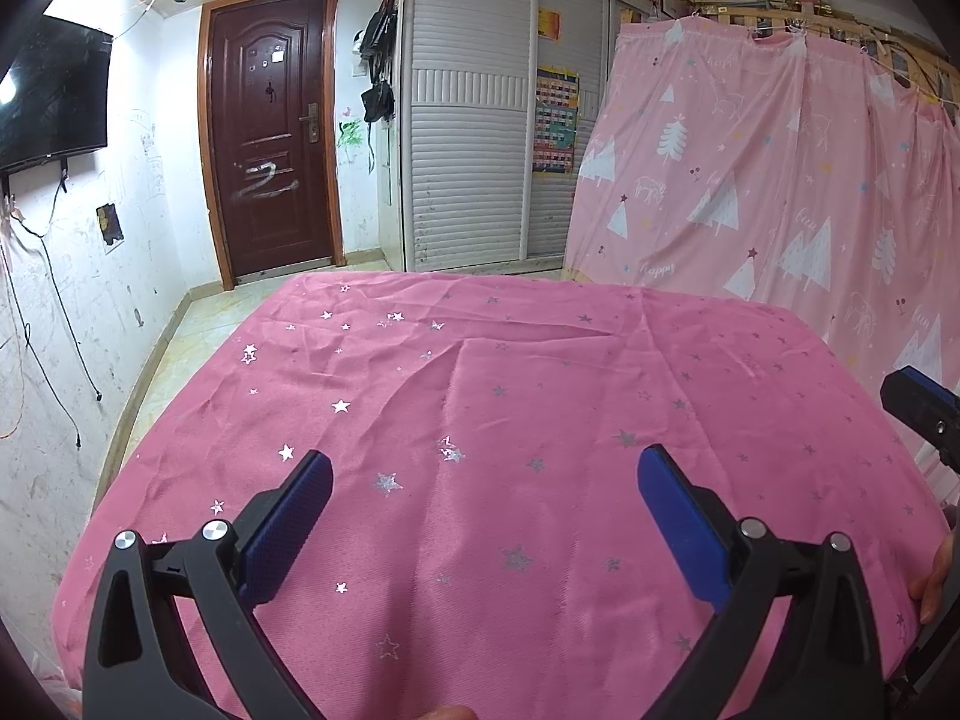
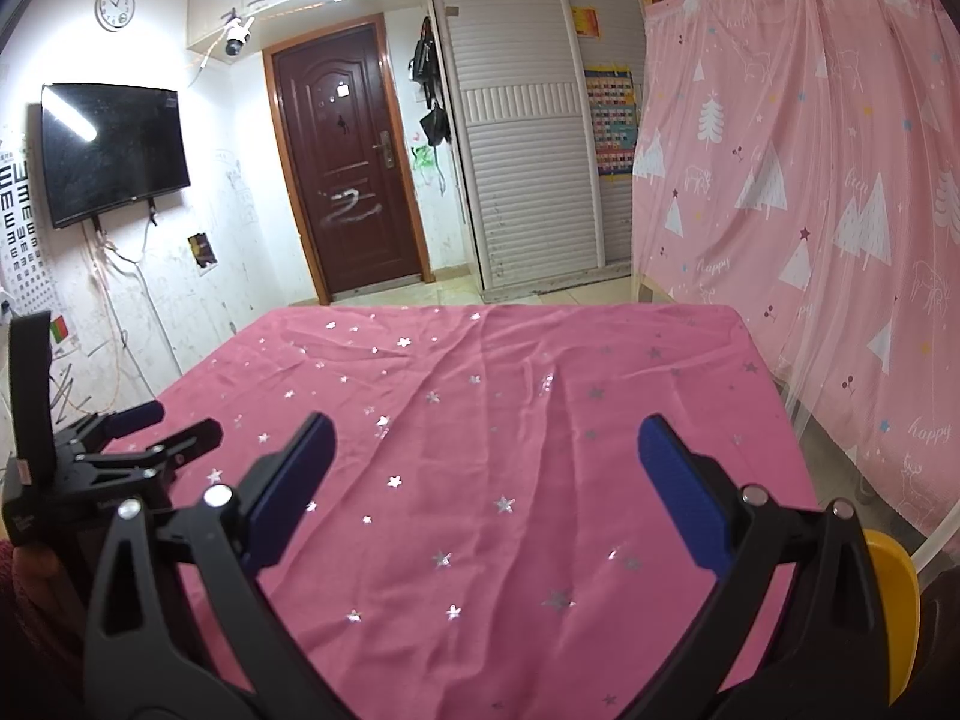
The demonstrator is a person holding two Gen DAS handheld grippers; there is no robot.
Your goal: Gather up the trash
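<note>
A table under a pink cloth with silver stars fills both views. No trash shows on it. My left gripper is open and empty above the near part of the cloth. It also shows at the left edge of the right wrist view. My right gripper is open and empty above the cloth. One of its fingers shows at the right edge of the left wrist view.
A pink tree-print curtain hangs close along the table's right side. A yellow object sits at the near right. A brown door, white shutter wardrobe and wall TV stand beyond tiled floor.
</note>
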